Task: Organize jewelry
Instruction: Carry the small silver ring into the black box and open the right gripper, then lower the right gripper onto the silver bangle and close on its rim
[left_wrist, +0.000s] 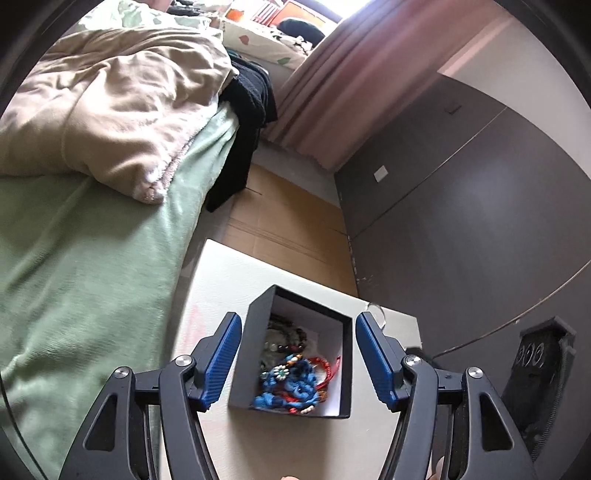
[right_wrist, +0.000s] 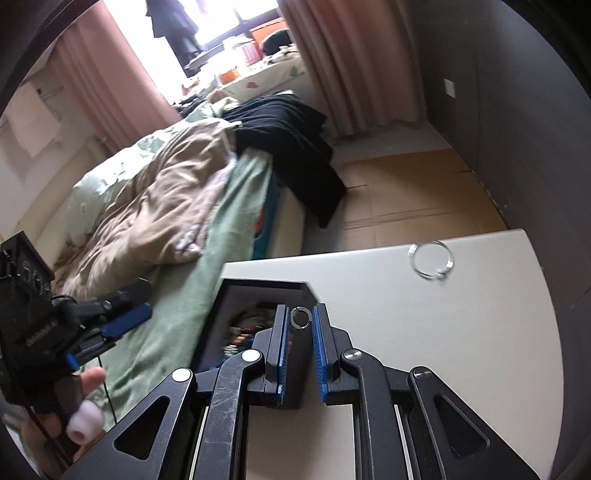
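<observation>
Two wrist fisheye views. The left looks steeply down, close over an open black box (left_wrist: 291, 354) on a white table (left_wrist: 221, 280). The right faces lower across the same box (right_wrist: 236, 306), table (right_wrist: 443, 332) and bed (right_wrist: 155, 206).

We see the box (left_wrist: 291, 354) standing on the surface (left_wrist: 221, 280), with tangled bracelets (left_wrist: 291, 384) inside it. A large ring (right_wrist: 431, 263) lies on the surface to the box's right. The bed (left_wrist: 81, 258) runs along the surface's left side.
</observation>
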